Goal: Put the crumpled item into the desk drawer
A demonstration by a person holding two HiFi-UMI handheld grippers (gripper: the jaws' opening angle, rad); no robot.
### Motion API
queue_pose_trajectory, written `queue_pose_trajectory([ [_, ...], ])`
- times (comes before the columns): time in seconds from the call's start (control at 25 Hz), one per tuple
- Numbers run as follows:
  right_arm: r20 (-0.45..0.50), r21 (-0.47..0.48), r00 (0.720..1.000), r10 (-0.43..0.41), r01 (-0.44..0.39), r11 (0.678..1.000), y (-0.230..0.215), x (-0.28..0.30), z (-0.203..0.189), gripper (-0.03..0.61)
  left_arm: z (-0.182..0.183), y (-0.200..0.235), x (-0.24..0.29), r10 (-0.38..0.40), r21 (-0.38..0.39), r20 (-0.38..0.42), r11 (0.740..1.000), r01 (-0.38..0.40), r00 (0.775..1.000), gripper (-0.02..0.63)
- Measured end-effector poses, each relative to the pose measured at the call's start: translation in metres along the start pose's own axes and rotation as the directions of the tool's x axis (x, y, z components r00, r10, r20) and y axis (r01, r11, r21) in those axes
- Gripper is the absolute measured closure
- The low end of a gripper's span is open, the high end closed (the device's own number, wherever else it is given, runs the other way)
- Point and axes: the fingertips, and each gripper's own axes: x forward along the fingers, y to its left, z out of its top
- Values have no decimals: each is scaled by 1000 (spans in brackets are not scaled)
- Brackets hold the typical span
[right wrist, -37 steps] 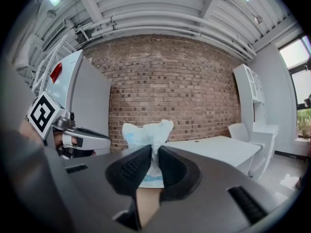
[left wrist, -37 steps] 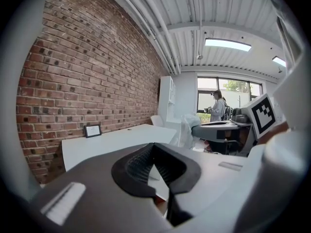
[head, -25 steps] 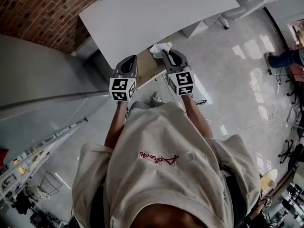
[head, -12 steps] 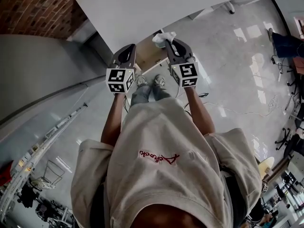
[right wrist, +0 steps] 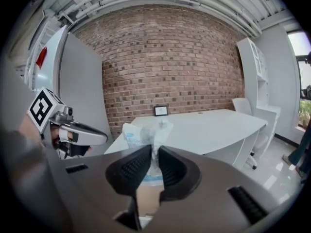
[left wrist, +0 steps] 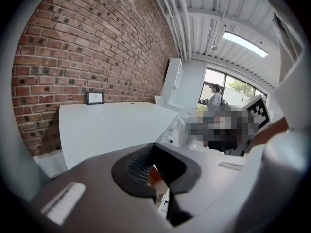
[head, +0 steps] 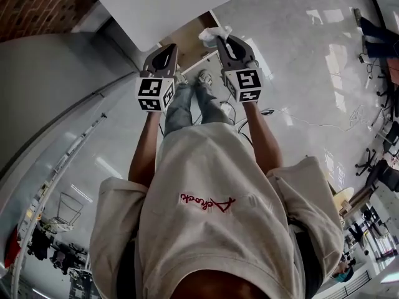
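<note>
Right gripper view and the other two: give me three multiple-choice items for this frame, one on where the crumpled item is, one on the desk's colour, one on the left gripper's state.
1. Where is the crumpled item? A in a bin; B in the right gripper; C in a pocket.
2. What colour is the desk top? A black; B white; C green.
3. How do the fingers of the left gripper stand? A wide apart; B closed on a cup; C together, nothing between.
Key: 1 B, its fingers pinch the item in the right gripper view. 2 B, both gripper views show it white. 3 C, the left gripper view shows the tips meeting.
</note>
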Motion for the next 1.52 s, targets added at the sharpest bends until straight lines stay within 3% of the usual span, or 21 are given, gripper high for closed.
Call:
queue_pose_trajectory([
  [0.44,-108,45,992,64,-59,997,11,10,-74,523,-63,-2,14,5,-62,-83,998,-10,997,604],
  [0.84,-225,87,967,121,-104,991,23,15,-144,523,-115,14,22,23,-84,-148,996,-36,989,604],
  [1.52,-273,79,946,174,-159,984,25,63,-194,523,-158,19,43,16,-134,-182,990,-40,983,604],
])
